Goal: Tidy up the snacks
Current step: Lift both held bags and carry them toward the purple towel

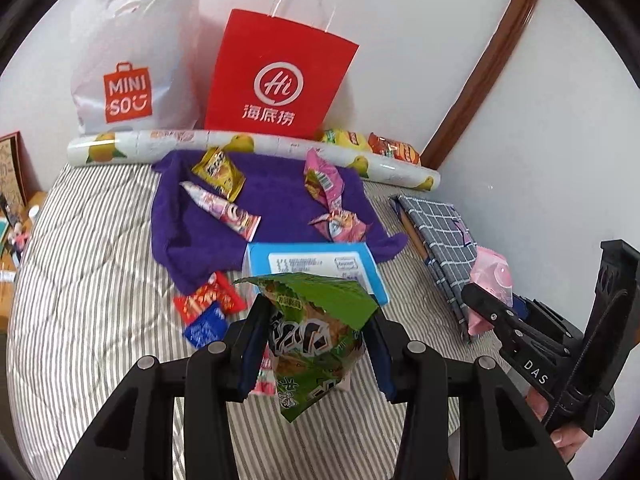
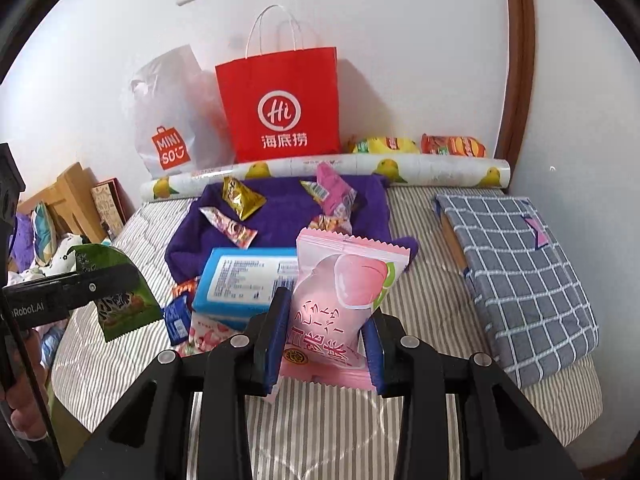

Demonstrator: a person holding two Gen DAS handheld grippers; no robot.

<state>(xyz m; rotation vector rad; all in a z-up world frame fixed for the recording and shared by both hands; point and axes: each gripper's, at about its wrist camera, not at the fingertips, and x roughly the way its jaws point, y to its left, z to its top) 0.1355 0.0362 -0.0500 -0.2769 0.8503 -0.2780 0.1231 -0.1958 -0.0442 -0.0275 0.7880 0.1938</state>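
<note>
Your left gripper [image 1: 316, 336] is clamped on a green crinkled foil snack packet [image 1: 316, 320] with bold black-and-white characters you can't quite read, holding it upright above the grey-and-white striped bed cover [image 1: 100, 280]; your right gripper [image 2: 326, 336] is pinching a pale pink peach-printed snack packet [image 2: 340, 300] bearing large red Chinese characters, held upright over the same cover. Against the wall stands a red paper carrier bag with white string handles [image 2: 280, 104], printed "Hi" in a white ring with 海底捞 beneath, and to its left a white plastic shopping bag [image 1: 136, 60] with the orange "MINISO" logo. In front of them lies a long white roll printed with yellow fruit [image 1: 248, 148], and before that a purple towel [image 1: 276, 208] carrying a gold foil sachet [image 1: 218, 170], a pink-and-white tube-shaped wrapper [image 1: 224, 208] and a twisted pink packet [image 1: 326, 184]; their print is too small to read. A light blue flat box with a white label of fine text [image 2: 244, 280] sits at the towel's near edge, between the two grippers. From the left wrist view the right gripper's body shows "DAS"; from the right wrist view the left gripper's shows "Robot.AI". Both grippers point towards the wall, side by side, apart
</note>
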